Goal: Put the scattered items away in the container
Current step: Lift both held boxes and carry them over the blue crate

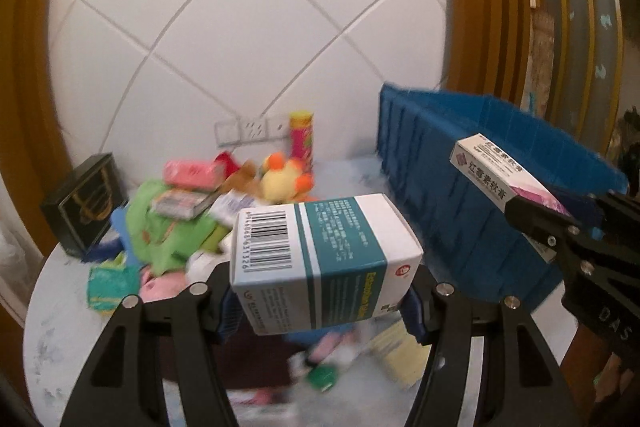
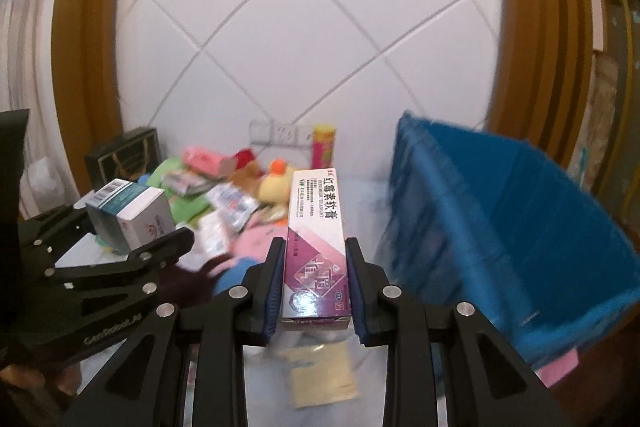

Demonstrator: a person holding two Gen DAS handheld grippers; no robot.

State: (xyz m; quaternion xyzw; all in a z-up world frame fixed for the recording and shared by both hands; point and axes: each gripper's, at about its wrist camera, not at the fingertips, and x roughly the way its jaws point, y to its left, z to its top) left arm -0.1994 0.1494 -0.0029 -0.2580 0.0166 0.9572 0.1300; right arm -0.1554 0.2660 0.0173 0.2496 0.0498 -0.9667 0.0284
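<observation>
While both cartons are already lifted clear of the table, the relation that matters is where the blue plastic crate (image 2: 500, 227) lies from each of them. The slim ointment carton (image 2: 316, 247) sits clamped between the right gripper (image 2: 314, 291) pads, its long axis running straight forward along the fingers, and the crate stands just to its right, tilted in this view with its open top partly facing the camera. The right gripper is therefore the nearer of the two (the left wrist view shows it already up against the crate's near wall).

The teal-and-white medicine box (image 1: 326, 263) is pinched across its lower part by the left gripper (image 1: 320, 307), whose jaws are closed to the box's width; its barcode face points up and left, and the crate lies off to its right, beyond the other gripper.

Farther out, the unsorted pile stays on the round white table (image 1: 56, 327): a green cloth (image 1: 160, 227), a yellow plush duck (image 1: 286, 179), a pink packet (image 1: 192, 171) and a snack tube (image 1: 301, 135) by the wall.

By this reading, a short rightward carry serves the right side first.
</observation>
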